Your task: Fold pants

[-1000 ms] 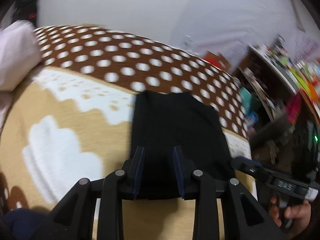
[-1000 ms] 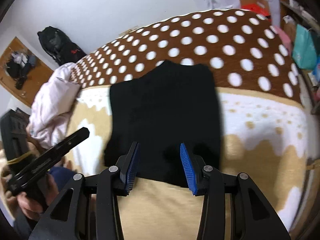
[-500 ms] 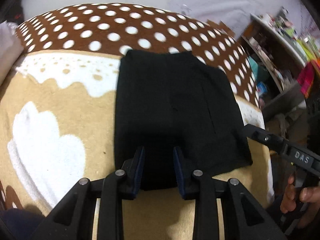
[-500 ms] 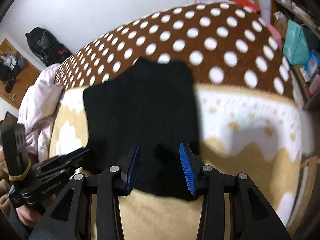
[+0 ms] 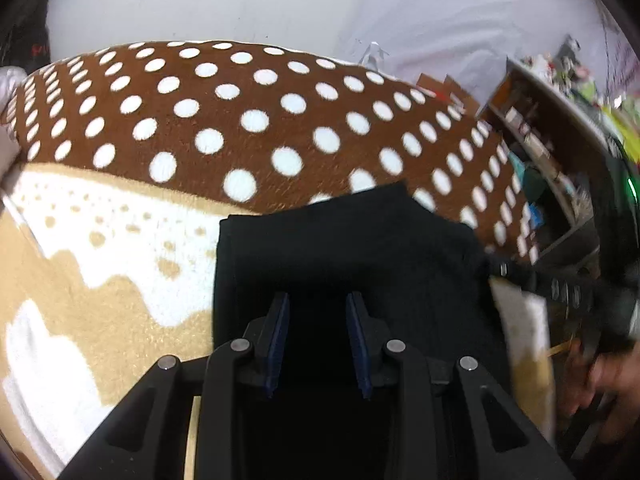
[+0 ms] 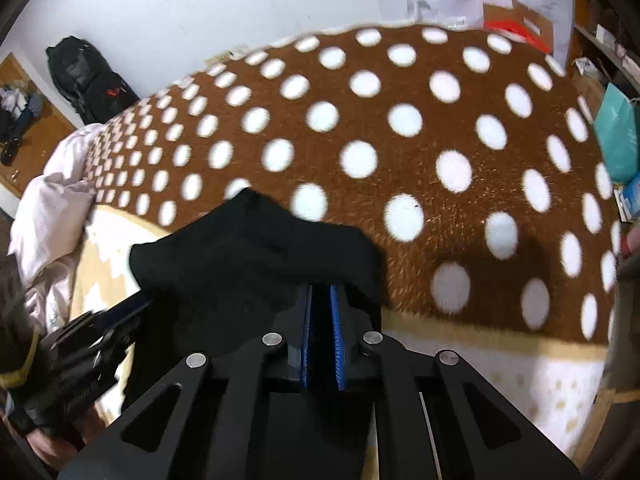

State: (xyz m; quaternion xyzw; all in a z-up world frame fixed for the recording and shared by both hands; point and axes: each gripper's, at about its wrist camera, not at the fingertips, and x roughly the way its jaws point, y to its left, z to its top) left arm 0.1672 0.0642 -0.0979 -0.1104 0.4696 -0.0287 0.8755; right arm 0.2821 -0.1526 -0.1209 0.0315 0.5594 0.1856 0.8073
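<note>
Black pants on the polka-dot blanket, right gripper clenched on one edge, left gripper released above them.

The black pants (image 5: 344, 256) lay folded on the blanket (image 5: 208, 120), straddling the line where its brown white-dotted part met the tan and white part, at about 6 o'clock in both wrist views. The left gripper (image 5: 318, 344) stood with its blue-padded jaws apart over the near edge of the pants, nothing caught between them. The right gripper (image 6: 321, 336) had its jaws pressed nearly together on the pants' right-hand edge, black cloth bunched up around the pads. A pale pink bundle of bedding (image 6: 48, 216) sat at 9 o'clock in the right view; cluttered shelves (image 5: 536, 148) stood at 3 o'clock in the left view.
</note>
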